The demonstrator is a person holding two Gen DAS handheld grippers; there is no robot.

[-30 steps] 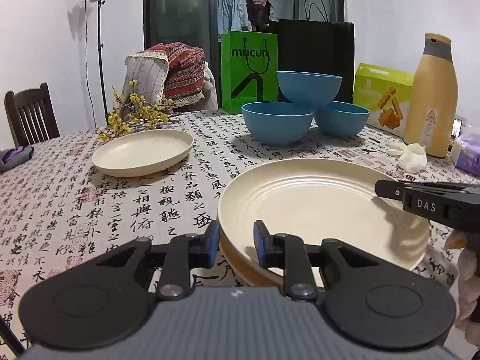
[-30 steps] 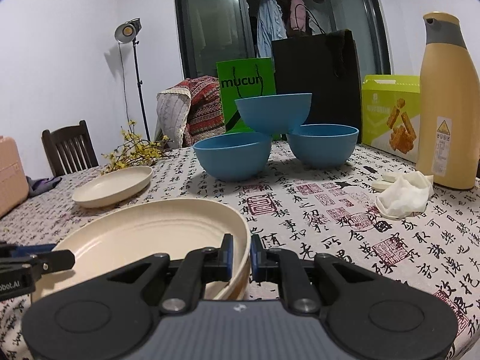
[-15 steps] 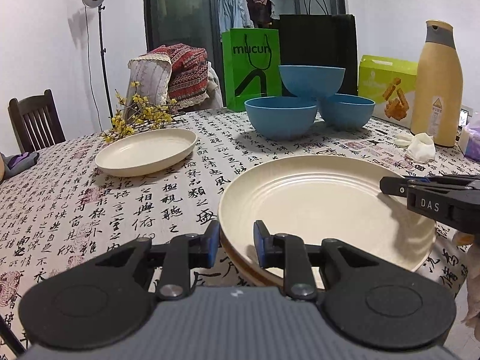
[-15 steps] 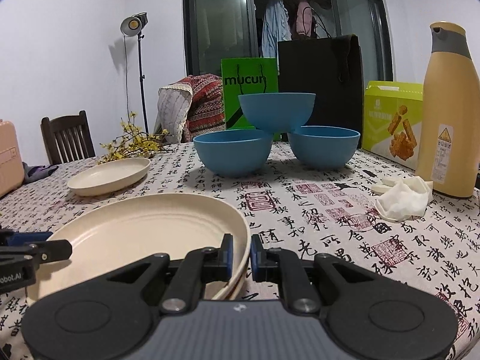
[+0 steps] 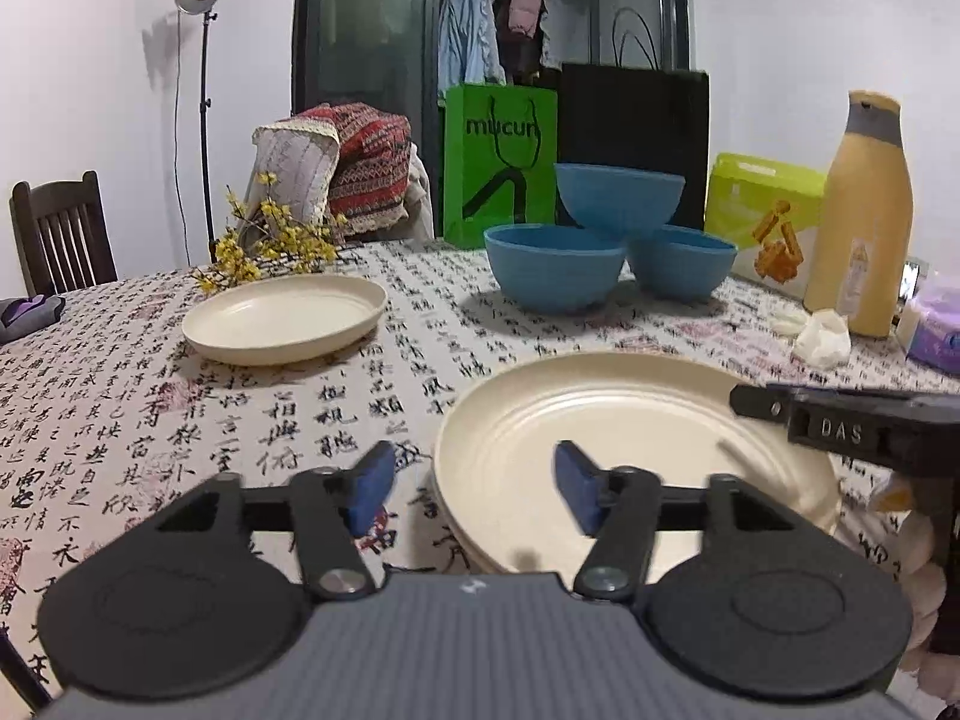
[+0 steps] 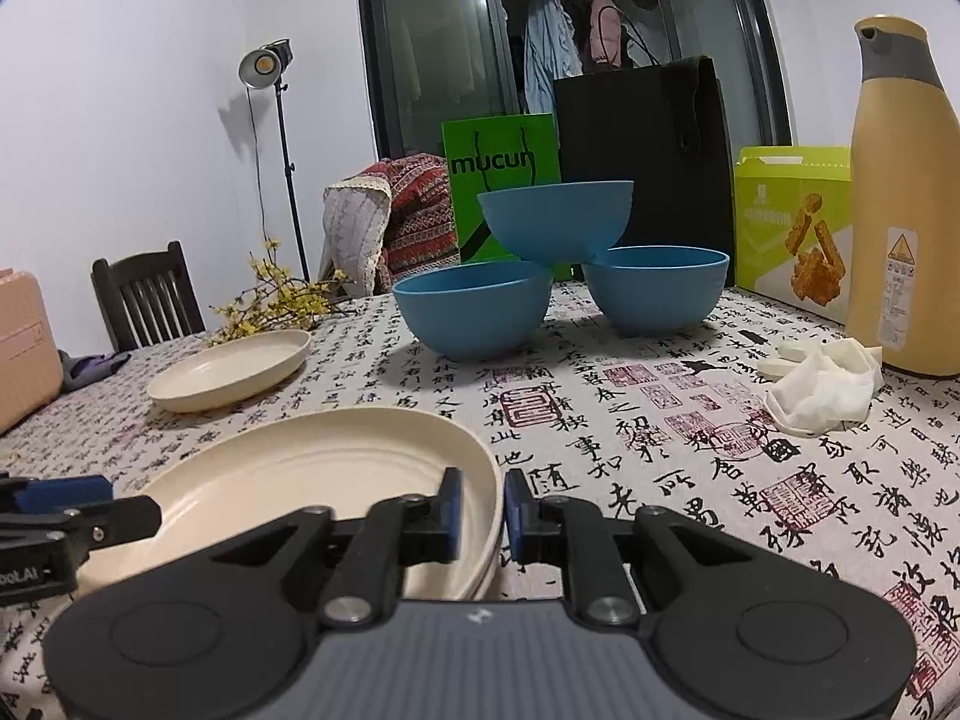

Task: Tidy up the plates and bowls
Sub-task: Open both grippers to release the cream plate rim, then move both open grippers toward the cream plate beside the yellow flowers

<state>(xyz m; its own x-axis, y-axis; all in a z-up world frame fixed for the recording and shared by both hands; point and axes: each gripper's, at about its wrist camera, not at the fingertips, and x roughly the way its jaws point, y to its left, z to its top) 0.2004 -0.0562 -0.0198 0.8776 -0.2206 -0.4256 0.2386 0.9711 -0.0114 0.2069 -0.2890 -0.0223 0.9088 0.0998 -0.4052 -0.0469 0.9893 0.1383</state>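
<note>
1. The left gripper (image 5: 474,492) and right gripper (image 6: 482,507) are opening, releasing the large cream ribbed plate (image 5: 624,420), whose rim sits between each pair of jaws, atop another plate.
2. Next, likely: withdraw and fetch the small cream plate (image 5: 282,318) ahead-left.

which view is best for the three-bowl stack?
Right wrist view: the blue bowls sit near centre, the top one clearly resting on the rims of the two below. Left wrist view shows the same stack smaller and farther off, the right bowl partly hidden.
</note>
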